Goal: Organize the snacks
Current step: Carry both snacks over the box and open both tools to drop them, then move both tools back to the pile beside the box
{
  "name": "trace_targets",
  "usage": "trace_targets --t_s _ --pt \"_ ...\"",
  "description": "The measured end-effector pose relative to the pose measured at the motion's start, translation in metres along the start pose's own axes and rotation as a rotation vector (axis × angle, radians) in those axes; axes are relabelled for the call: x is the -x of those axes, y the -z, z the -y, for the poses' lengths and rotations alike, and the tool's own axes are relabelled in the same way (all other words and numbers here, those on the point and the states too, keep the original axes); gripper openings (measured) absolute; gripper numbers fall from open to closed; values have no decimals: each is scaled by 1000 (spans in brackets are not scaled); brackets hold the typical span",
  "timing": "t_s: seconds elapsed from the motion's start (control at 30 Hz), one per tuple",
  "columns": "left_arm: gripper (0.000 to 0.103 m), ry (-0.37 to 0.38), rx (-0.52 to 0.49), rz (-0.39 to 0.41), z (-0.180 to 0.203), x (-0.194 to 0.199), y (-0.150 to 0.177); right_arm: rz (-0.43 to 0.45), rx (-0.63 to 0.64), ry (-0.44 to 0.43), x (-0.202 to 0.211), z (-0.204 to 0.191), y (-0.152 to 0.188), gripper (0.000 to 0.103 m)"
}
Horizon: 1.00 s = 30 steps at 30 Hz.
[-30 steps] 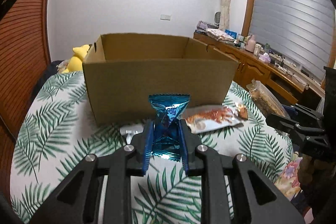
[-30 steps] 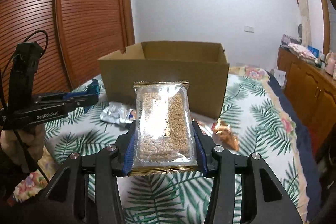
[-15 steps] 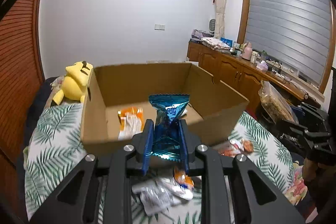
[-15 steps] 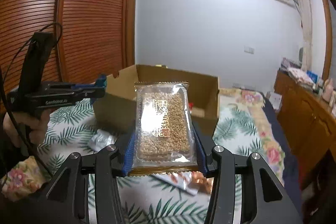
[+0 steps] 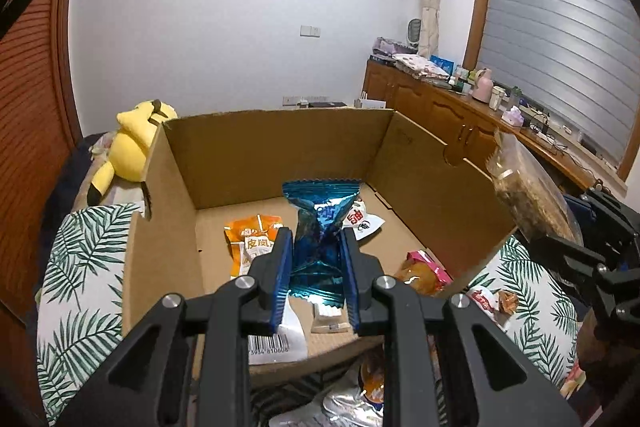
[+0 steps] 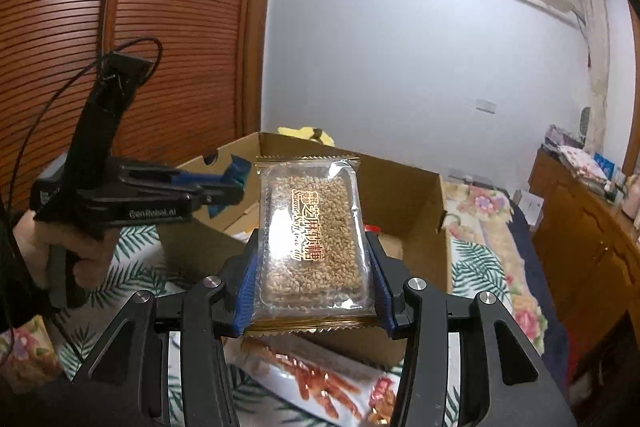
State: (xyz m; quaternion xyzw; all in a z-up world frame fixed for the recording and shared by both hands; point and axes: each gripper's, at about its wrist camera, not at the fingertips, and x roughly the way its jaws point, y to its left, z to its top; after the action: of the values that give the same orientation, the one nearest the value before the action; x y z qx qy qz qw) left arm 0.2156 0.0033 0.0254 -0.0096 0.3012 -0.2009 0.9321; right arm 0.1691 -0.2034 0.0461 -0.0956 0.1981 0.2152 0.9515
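Blue foil snack upright over open cardboard box, sesame bar upright

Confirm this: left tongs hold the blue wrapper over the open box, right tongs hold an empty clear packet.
Not empty. The right wrist view shows the right tongs shut on a sesame candy packet full of candy. The left tongs do hold the blue wrapper over the cardboard box.

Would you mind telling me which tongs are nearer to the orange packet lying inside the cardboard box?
Left. The left tongs hang over the cardboard box, just above the orange packet; the right tongs sit outside its right wall.
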Motion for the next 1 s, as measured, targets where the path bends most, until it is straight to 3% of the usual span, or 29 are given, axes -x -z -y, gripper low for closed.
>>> trace_targets --t_s 0.1,0.17,0.27,0.47,0.9,1.0 --pt "25 -11 -5 -10 0 -7 1 -8 -13 -23 -15 2 -7 48" --pt "39 -32 -7 -11 -1 -11 3 -18 -21 -22 -27 4 -11 48" --pt "51 -46 -5 -1 -2 -11 5 -45 -56 -37 -47 10 -13 48" --pt "54 -56 -19 17 0 -7 8 -95 -83 -49 -70 13 -11 48" --pt "62 -69 -26 12 4 -6 6 -106 -83 -49 -73 16 -12 52" --pt "71 -62 -33 17 5 -3 5 -90 -74 -52 -66 13 -12 51"
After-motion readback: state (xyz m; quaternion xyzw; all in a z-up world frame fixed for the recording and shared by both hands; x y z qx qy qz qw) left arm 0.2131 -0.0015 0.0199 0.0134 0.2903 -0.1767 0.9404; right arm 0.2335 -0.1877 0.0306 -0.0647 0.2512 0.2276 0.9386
